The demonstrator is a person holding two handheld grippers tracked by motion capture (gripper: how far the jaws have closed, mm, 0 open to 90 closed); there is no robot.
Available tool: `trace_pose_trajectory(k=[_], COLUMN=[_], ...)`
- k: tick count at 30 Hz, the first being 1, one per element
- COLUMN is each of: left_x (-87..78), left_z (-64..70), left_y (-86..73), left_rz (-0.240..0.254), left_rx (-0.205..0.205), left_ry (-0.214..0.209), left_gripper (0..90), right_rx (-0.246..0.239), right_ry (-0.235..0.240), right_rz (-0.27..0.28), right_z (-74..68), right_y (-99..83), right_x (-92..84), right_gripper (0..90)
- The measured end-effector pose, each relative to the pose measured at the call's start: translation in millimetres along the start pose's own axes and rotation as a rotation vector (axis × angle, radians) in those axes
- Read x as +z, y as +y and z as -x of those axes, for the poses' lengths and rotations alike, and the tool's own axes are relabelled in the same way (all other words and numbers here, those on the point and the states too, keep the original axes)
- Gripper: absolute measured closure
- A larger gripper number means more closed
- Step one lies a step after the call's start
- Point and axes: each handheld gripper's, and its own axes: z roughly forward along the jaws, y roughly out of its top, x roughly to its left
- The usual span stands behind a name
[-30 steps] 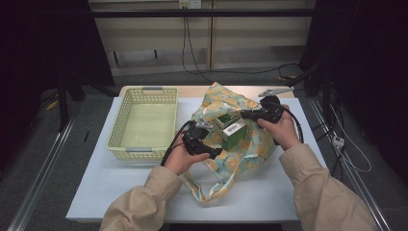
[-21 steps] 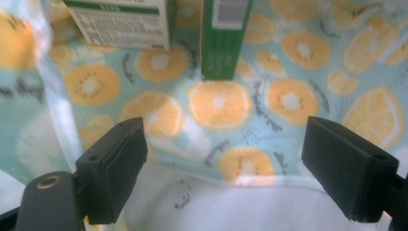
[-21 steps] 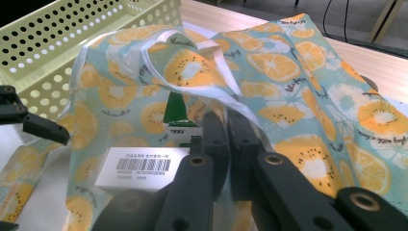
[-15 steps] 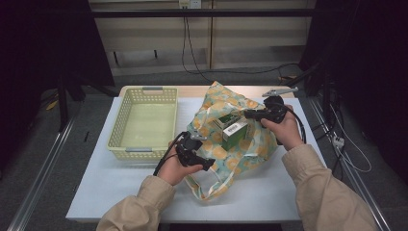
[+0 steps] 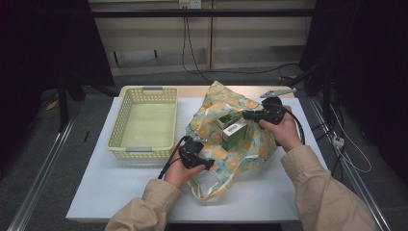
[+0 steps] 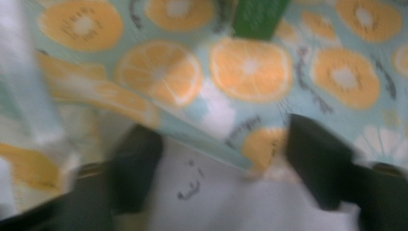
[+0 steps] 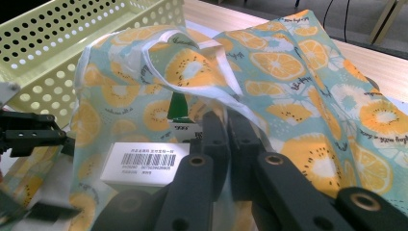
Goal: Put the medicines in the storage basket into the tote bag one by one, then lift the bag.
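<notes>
A cloth bag [image 5: 217,152] printed with orange slices lies on the white table [image 5: 120,187], and a green box [image 5: 234,133] with a white barcode label [image 7: 144,161] sits at its mouth. My left gripper [image 5: 206,156] is low at the bag's near left edge. In the left gripper view its jaws [image 6: 226,163] stand apart with the bag's hem [image 6: 207,137] between them; they have just been closing. My right gripper [image 5: 248,115] is at the bag's right side, shut on the white-edged rim of the bag [image 7: 288,62], its tips [image 7: 226,130] beside the box.
A pale yellow perforated basket [image 5: 151,90] stands to the left of the bag, with nothing in it. The bag's handles [image 5: 211,185] trail toward the near table edge. A metal clip [image 5: 276,91] lies at the far right corner.
My left hand has sunk and drawn back toward the near left edge of the bag, and its jaws look narrower. The right hand, the bag and the box have kept still.
</notes>
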Motion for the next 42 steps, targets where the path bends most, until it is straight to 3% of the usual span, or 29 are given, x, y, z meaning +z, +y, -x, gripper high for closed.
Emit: trace_pose_trajectory(k=[1, 3, 5, 8, 14, 21, 29, 32, 36, 42], left_x=[0.0, -0.2, -3.6, -14.0, -40.9, -75.7, -125.4, -139.8, -148.2, -139.2], left_z=[-1.9, -2.5, -3.7, -4.4, -6.3, -9.6, -17.1, -19.2, -22.6, -25.5], left_y=[0.6, 1.6, 4.8, 14.3, 43.4, 89.5, 149.1, 167.3, 180.1, 174.8], left_rz=[0.003, 0.013, 0.024, 0.035, 0.077, 0.126, 0.240, 0.262, 0.278, 0.275], left_rx=[-0.010, -0.009, 0.004, 0.013, -0.012, -0.011, 0.006, 0.023, 0.029, 0.010], left_ry=[-0.017, -0.010, -0.027, -0.026, -0.065, -0.092, -0.053, -0.032, -0.031, -0.073], left_gripper=[45.3, 59.8, 79.8, 89.7, 90.0, 90.0, 90.0, 90.0, 90.0, 90.0], right_rx=[0.001, 0.002, 0.002, 0.004, 0.004, 0.002, -0.004, -0.008, -0.015, -0.024], right_ry=[0.000, 0.001, 0.002, 0.002, 0.001, -0.005, -0.035, -0.048, -0.049, -0.004], right_rz=[0.000, -0.002, 0.000, 0.000, 0.009, 0.026, 0.075, 0.100, 0.125, 0.140], right_z=[0.2, 1.0, 1.8, 2.3, 2.5, 4.0, 9.0, 10.2, 8.3, -1.8], right_y=[-0.2, -0.7, -1.3, -1.7, 1.5, 12.4, 36.6, 48.9, 59.0, 62.3], right_x=[-0.1, -0.5, -1.1, -2.4, -4.5, -11.6, -33.6, -45.8, -55.1, -56.0], right_gripper=[88.1, 88.2, 88.1, 88.2, 88.2, 88.3, 88.5, 88.5, 88.5, 88.5])
